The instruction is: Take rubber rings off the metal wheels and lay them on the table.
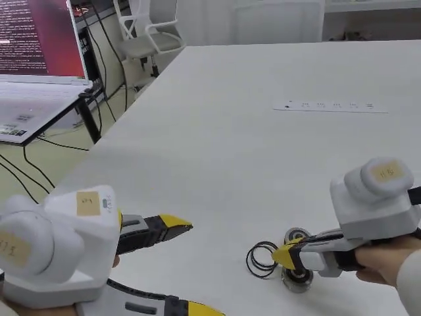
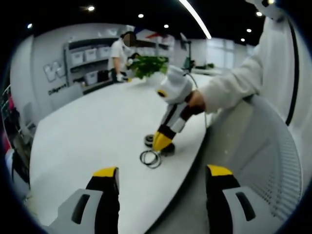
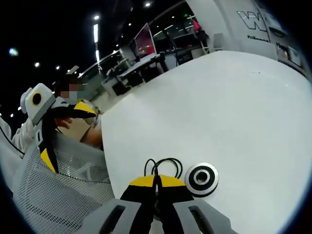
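Closest to me is my left gripper [image 1: 200, 266], held low by the near edge of the white counter [image 1: 230, 131]. Its yellow-tipped jaws are spread wide, with nothing between them. In the left gripper view, the same gripper [image 2: 162, 171] looks straight ahead at my right gripper [image 2: 161, 142], which is well apart from it.

My right gripper [image 1: 279, 255] points down at the counter with its jaws pressed together. Just in front of its tips lie the rubber rings [image 1: 261, 259], a small tangle of thin black loops flat on the counter. In the right gripper view the rubber rings [image 3: 163, 165] start right at the tips of the right gripper [image 3: 156, 180], and I cannot tell whether one is nipped between them.

Two metal wheels [image 1: 297, 236] sit by this gripper. One is just beyond its jaws, and the other lies right under them, partly hidden.

Far off past my left gripper, a lit screen [image 1: 33, 33] stands on a separate desk, with a white chair [image 1: 148, 26] nearby.
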A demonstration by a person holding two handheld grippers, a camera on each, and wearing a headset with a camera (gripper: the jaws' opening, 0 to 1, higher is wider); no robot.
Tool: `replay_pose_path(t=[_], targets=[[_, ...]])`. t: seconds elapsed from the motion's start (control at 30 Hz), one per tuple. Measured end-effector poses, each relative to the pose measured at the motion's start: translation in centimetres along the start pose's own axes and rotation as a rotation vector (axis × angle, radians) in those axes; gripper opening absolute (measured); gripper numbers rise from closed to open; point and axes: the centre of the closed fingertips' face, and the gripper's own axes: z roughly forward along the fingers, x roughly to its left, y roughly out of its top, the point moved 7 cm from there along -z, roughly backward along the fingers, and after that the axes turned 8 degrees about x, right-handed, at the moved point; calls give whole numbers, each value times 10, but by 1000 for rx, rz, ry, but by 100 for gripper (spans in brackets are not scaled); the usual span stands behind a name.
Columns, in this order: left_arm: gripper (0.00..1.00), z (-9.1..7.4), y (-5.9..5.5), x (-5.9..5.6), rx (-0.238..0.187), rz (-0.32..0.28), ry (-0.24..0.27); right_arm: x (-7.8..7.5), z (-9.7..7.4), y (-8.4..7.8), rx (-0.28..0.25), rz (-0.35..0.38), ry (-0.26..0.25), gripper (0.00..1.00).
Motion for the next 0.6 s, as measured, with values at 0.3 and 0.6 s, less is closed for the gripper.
replay_pose_path(t=[0.3, 0.6], targets=[[73, 1, -1, 0, -2, -9, -2, -8, 0, -2, 11, -5, -48, 0], [72, 2, -2, -1, 9, -13, -10, -8, 1, -2, 25, -33, -60, 0]])
